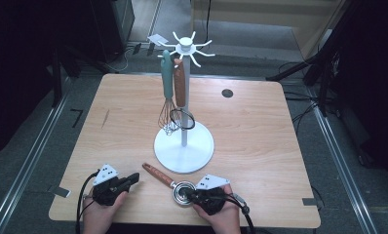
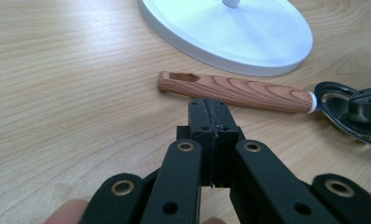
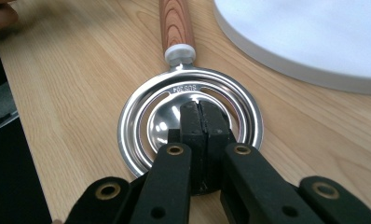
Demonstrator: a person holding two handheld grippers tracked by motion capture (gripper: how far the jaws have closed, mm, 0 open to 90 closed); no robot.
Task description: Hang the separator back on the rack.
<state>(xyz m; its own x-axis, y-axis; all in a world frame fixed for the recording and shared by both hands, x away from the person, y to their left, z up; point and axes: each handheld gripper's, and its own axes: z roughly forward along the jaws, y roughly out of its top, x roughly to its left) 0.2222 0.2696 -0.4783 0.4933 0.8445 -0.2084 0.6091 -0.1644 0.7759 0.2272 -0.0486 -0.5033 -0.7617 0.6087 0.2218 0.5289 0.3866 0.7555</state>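
From above: the wooden-handled strainer (image 1: pixel 170 181) lies on the table (image 1: pixel 260 126) at 6 o'clock of the white rack (image 1: pixel 184 146), both my hand-held grippers beside it, left (image 1: pixel 132 178) and right (image 1: pixel 188 194).

Left gripper view: jaws pressed together on nothing, handle just past the tips at 12 o'clock.

Right gripper view: jaws also pressed together, tips over the metal ring. Looks like pre-pickup; next I'd need to spread them and pinch the handle.
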